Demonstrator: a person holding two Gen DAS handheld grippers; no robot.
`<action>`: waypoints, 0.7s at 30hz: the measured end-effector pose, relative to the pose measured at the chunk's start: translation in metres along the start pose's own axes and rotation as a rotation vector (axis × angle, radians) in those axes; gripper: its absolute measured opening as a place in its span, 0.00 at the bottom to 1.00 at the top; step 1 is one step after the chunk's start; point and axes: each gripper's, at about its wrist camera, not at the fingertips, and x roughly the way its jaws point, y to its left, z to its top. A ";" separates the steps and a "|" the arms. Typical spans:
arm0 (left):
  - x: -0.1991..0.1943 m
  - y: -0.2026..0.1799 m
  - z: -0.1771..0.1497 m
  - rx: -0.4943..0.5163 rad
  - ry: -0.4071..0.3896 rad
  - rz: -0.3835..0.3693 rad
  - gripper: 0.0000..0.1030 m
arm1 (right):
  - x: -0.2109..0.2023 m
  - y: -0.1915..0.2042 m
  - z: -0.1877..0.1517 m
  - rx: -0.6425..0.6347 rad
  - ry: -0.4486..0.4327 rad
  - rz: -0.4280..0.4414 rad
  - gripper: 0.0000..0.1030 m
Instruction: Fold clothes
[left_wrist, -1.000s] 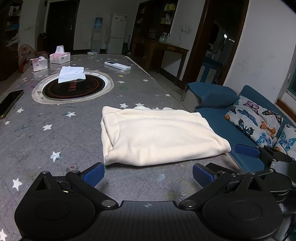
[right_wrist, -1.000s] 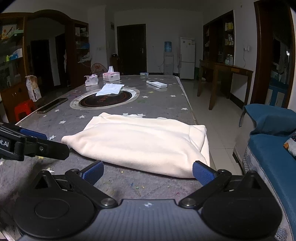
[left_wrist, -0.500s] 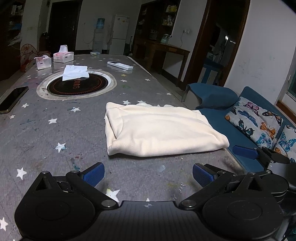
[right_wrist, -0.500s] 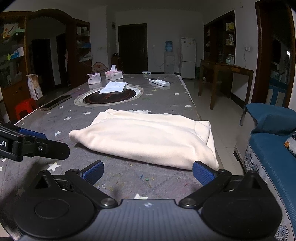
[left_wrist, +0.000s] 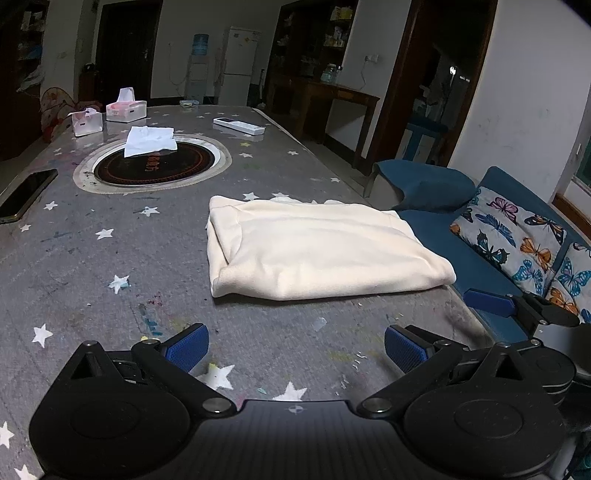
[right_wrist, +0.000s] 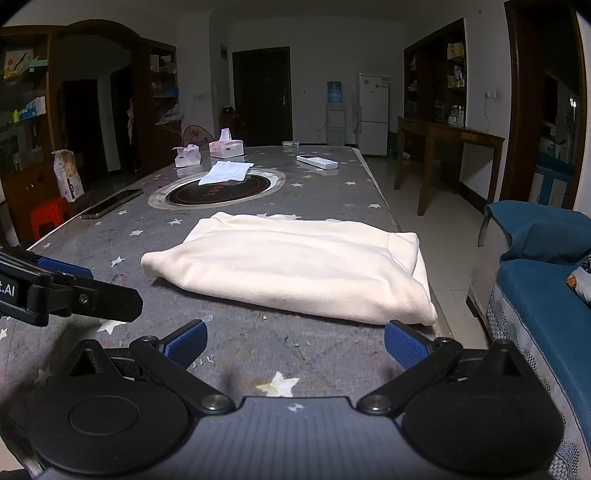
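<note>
Already folded, the cream garment lies near the table's right edge, beside the sofa. Both the left gripper and right gripper hover released, holding nothing. A careless nudge could likely push it off that edge

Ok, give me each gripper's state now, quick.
Left gripper: open, empty, short of the folded cream garment.
Right gripper: open, empty.
</note>
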 end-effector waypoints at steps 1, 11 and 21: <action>0.000 -0.001 0.000 0.003 0.000 -0.001 1.00 | -0.001 0.000 0.000 0.001 0.000 -0.001 1.00; 0.001 -0.007 -0.004 0.020 0.008 -0.001 1.00 | -0.004 -0.003 -0.005 0.010 -0.001 -0.001 1.00; 0.004 -0.009 -0.005 0.021 0.019 0.002 1.00 | 0.000 0.000 -0.008 0.008 0.010 0.008 1.00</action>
